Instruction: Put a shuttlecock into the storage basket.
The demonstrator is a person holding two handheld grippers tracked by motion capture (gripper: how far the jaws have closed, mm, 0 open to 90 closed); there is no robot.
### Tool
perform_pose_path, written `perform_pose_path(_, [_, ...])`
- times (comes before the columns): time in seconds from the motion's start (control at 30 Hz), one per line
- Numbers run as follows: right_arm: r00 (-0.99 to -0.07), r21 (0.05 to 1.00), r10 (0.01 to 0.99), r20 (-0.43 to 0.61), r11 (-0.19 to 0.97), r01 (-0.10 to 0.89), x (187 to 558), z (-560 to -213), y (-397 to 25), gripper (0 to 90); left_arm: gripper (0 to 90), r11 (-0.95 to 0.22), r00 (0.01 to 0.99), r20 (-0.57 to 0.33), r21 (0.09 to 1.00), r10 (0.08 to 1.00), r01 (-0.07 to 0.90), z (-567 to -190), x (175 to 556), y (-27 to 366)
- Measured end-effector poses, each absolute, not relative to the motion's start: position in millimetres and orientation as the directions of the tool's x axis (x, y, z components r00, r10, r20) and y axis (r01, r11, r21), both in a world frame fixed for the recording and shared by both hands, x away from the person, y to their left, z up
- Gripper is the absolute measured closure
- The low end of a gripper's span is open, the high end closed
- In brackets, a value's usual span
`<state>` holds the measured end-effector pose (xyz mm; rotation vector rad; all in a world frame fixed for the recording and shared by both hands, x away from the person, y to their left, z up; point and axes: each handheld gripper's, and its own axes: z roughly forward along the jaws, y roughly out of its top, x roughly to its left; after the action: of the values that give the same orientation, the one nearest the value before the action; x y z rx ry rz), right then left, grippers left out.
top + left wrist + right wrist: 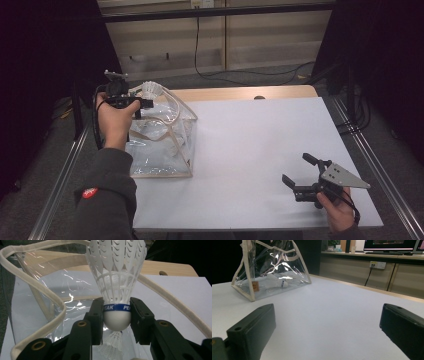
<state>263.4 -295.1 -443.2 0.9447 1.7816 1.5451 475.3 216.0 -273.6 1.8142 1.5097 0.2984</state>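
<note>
A clear plastic tote bag [160, 145] with cream trim and handles stands at the table's left. Above its open top, my left gripper [145, 103] is shut on a white shuttlecock [151, 90] by its cork. In the left gripper view the jaws pinch the shuttlecock [117, 315] at its blue band, feathers pointing away, and another shuttlecock [112, 343] lies below inside the bag. The right gripper view shows the bag [272, 270] with a shuttlecock [275, 282] on its bottom. My right gripper [298, 174] hovers open and empty near the table's front right.
The white table surface [250, 145] stretches between bag and right gripper. A wooden strip [240, 93] runs along its far edge. Metal rails [380, 175] flank both sides. Cables [235, 74] lie on the floor beyond.
</note>
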Motion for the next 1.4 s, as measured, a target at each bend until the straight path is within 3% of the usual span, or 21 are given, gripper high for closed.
perform_pose_path(0.8, [-0.569, 0.989, 0.822, 0.014, 0.072, 0.130, 263, -443, -296, 0.3, 58.2, -0.025, 0.282, -0.275, 0.672, 0.919, 0.740, -278, 475, 216])
perform_pose_path(1.4, [-0.569, 0.989, 0.822, 0.013, 0.075, 0.131, 264, -443, -295, 0.3, 45.6, -0.084, 0.396, -0.317, 0.680, 0.862, 0.728, -270, 460, 205])
